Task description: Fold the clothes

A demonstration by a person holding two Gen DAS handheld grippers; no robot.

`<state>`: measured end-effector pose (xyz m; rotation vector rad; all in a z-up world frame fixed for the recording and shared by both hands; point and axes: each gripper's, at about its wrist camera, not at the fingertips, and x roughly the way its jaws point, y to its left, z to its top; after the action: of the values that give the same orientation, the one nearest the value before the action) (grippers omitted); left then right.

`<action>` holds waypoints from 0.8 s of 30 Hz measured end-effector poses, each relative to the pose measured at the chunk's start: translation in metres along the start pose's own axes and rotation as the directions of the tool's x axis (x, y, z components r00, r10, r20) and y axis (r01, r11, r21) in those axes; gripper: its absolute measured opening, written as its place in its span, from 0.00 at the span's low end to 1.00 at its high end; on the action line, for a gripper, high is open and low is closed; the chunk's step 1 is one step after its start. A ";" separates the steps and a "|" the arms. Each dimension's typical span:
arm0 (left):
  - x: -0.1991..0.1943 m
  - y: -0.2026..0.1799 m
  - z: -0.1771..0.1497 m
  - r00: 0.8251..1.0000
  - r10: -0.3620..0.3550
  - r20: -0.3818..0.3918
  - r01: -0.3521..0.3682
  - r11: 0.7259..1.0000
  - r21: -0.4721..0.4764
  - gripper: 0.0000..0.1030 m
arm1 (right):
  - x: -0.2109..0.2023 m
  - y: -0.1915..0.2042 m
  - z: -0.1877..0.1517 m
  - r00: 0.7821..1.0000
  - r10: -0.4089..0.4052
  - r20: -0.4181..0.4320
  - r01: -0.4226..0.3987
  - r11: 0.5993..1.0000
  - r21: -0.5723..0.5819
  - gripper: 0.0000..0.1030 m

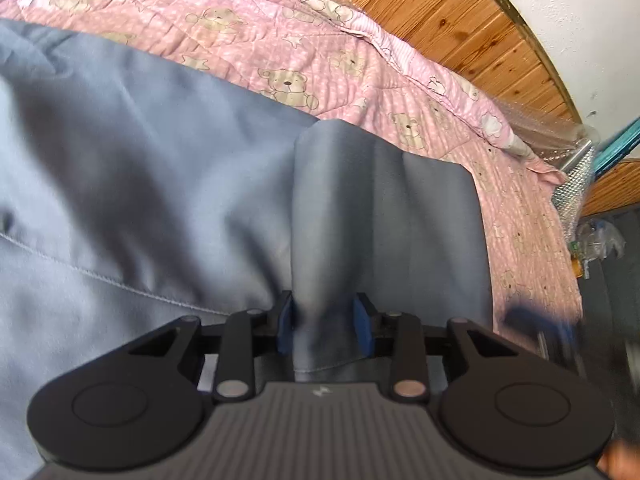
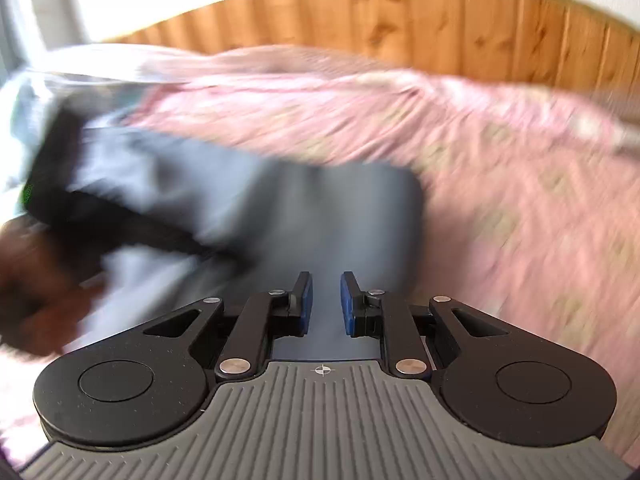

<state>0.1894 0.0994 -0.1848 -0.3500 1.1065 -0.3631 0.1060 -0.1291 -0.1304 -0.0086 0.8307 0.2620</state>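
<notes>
Left gripper (image 1: 325,326) has its blue pads pinched on a bunched fold of the grey garment (image 1: 160,184), lifting a ridge that runs straight ahead from the fingers while the rest spreads out to the left over the pink bear-print quilt (image 1: 360,64). Over on the right, the right gripper (image 2: 325,304) hovers with a narrow gap between its pads and grey cloth showing through it (too blurred to call a grip), the garment's long side stretching away left toward a hand (image 2: 36,280). Left is the one holding cloth, so any fold pivots there. No baskets or boxes in sight.
</notes>
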 end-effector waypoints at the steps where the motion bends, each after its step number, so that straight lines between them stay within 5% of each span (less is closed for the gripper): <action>1: -0.003 -0.002 0.000 1.000 0.016 0.007 -0.016 1.000 0.008 0.33 | 0.013 -0.008 0.011 1.000 -0.021 -0.006 0.021 1.000 0.001 0.16; 4: -0.012 -0.010 -0.001 0.998 0.064 0.029 -0.064 0.997 0.032 0.40 | 0.053 -0.030 0.041 0.997 -0.074 -0.032 0.074 0.997 0.004 0.15; 7: -0.021 -0.012 -0.005 0.995 0.095 0.038 -0.097 0.994 0.043 0.40 | 0.097 -0.040 0.035 0.987 -0.072 -0.141 0.070 0.997 -0.017 0.10; 9: -0.026 -0.011 -0.007 0.995 0.091 0.038 -0.093 0.995 0.038 0.41 | 0.090 -0.042 0.031 0.993 -0.057 -0.108 0.055 0.998 -0.013 0.12; 11: -0.029 -0.008 -0.010 0.997 0.072 0.035 -0.073 0.997 0.025 0.45 | 0.069 -0.059 0.030 0.998 0.029 -0.058 -0.021 0.992 0.127 0.21; 12: -0.029 -0.007 -0.011 0.998 0.061 0.032 -0.062 0.998 0.021 0.46 | 0.057 -0.067 0.026 0.997 0.068 -0.027 -0.061 0.979 0.196 0.39; 13: -0.027 -0.006 -0.011 0.998 0.050 0.028 -0.051 0.998 0.021 0.46 | 0.042 -0.074 0.014 0.994 0.108 0.000 -0.104 0.958 0.266 0.51; 17: -0.016 -0.004 -0.012 0.999 0.036 0.003 -0.036 0.999 0.017 0.46 | 0.019 -0.101 -0.050 0.946 0.321 0.039 -0.299 0.823 0.484 0.45; 19: -0.009 -0.003 -0.012 0.999 0.030 -0.014 -0.030 0.999 0.014 0.46 | 0.027 -0.114 -0.073 0.936 0.351 0.039 -0.314 0.777 0.545 0.42; 21: -0.006 -0.001 -0.012 0.999 0.028 -0.023 -0.028 1.000 0.004 0.46 | 0.038 -0.127 -0.082 0.922 0.381 0.064 -0.344 0.735 0.584 0.42; 24: -0.002 0.004 -0.012 0.999 0.028 -0.032 -0.028 0.999 -0.016 0.46 | 0.058 -0.132 -0.080 0.867 0.492 0.078 -0.432 0.665 0.609 0.41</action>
<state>0.1779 0.1022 -0.1900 -0.3436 1.1449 -0.3361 0.1164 -0.2525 -0.2395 0.8294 0.9754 0.4679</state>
